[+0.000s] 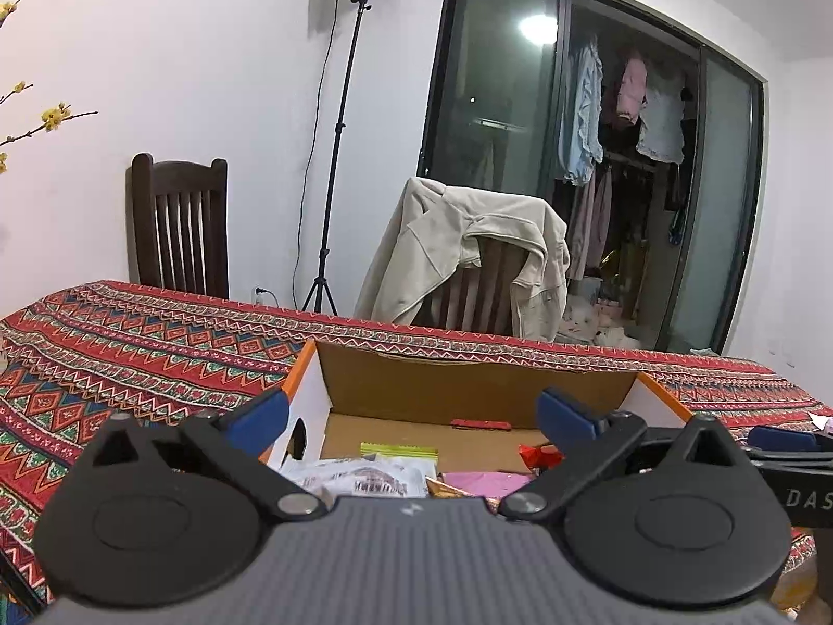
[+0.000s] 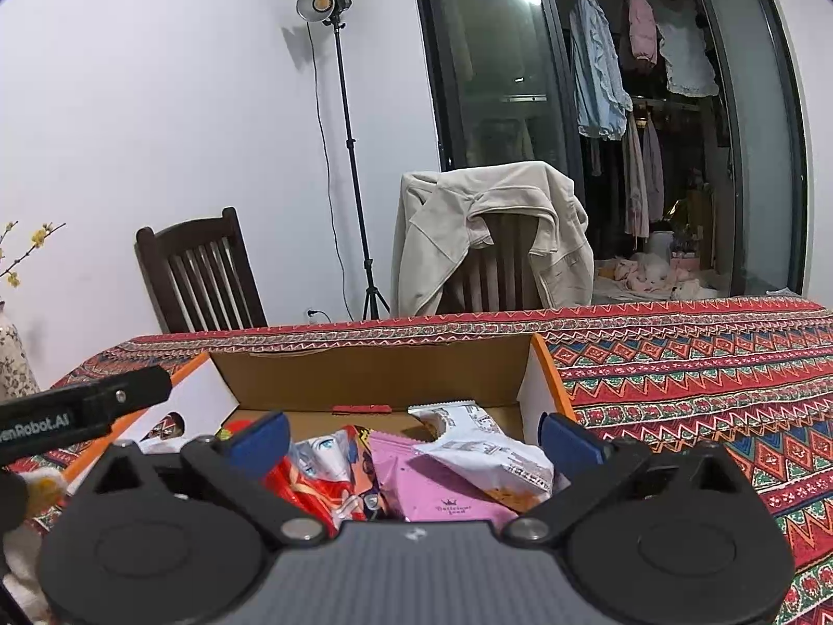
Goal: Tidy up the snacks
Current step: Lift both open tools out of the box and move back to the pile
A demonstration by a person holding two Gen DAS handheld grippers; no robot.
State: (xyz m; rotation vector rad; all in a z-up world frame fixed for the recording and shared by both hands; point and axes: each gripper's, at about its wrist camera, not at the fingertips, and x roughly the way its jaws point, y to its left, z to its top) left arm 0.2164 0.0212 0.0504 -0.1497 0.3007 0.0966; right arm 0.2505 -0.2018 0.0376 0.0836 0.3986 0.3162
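Observation:
An open cardboard box (image 1: 468,385) with orange edges sits on the patterned tablecloth, holding several snack packets. In the left wrist view I see a white packet (image 1: 359,479), a green-yellow one (image 1: 398,450), a pink one (image 1: 484,482) and a red wrapper (image 1: 539,453). My left gripper (image 1: 416,414) hangs open over the box's near left part, nothing between its blue pads. In the right wrist view the box (image 2: 375,375) shows a pink packet (image 2: 437,489), a white packet (image 2: 484,453) and a red packet (image 2: 307,484). My right gripper (image 2: 415,437) is open above them, holding nothing.
The table (image 1: 130,354) carries a red patterned cloth. Behind it stand a dark wooden chair (image 1: 179,224), a chair draped with a beige jacket (image 1: 468,250) and a light stand (image 1: 338,156). A vase (image 2: 13,359) sits at the table's far left. The other gripper (image 2: 88,411) is close alongside.

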